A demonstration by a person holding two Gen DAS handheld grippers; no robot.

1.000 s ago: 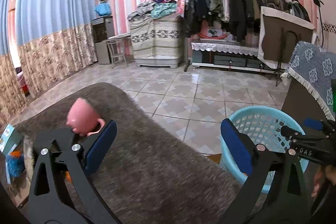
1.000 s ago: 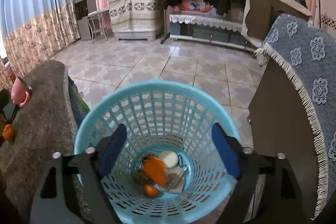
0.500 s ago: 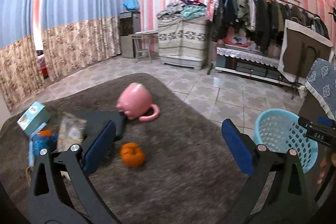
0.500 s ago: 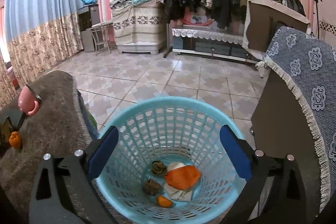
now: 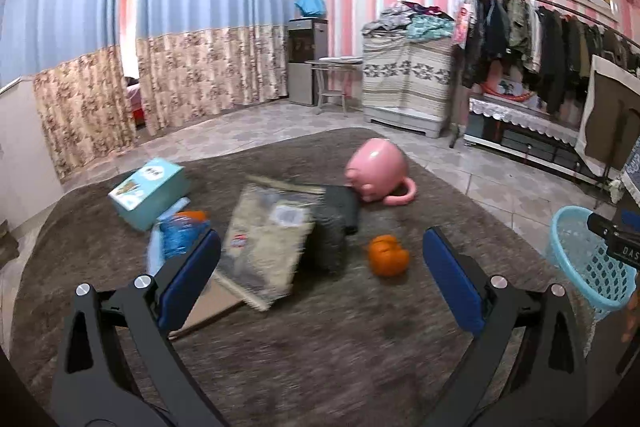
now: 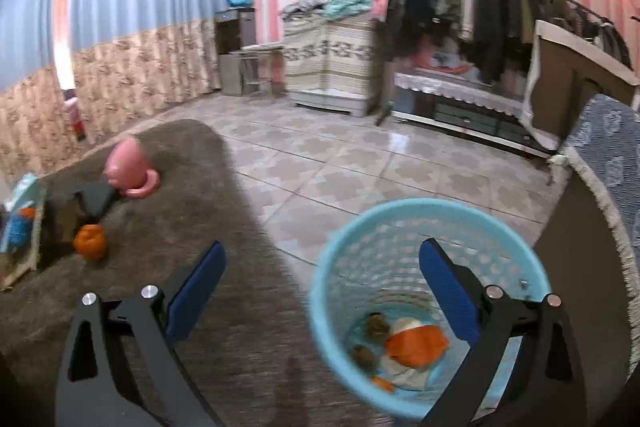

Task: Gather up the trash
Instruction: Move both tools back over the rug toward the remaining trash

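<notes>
**Both grippers swing back from the basket toward the table**

Since a second ago my left view has swept from the basket side across the brown table top [image 5: 360, 347], so the clutter that sat at the edge now fills the middle. My right view has slid too: the blue basket [image 6: 340, 267], then dead ahead under the jaws, now sits at about 4 o'clock.

My left gripper [image 5: 320, 275] stands wide open with nothing between its blue pads. The orange scrap [image 5: 387, 259], the trash left on the table, lies just ahead at about 1 o'clock, apart from both pads. Beyond it, at 12 o'clock, a pink mug [image 5: 378, 175] lies tipped on its side. At 11 o'clock a clear packet [image 5: 268, 239] rests on a flat board, with a dark pouch [image 5: 334, 223] touching its right edge. Further left lie a teal box [image 5: 150, 191] and a blue wrapper [image 5: 178, 233].

My right gripper [image 6: 320, 283] is also spread wide and holds nothing. Its right pad hangs over the basket mouth, its left over the table. In the basket bottom lie an orange peel [image 6: 416, 345], some white paper and small brown lumps.
</notes>
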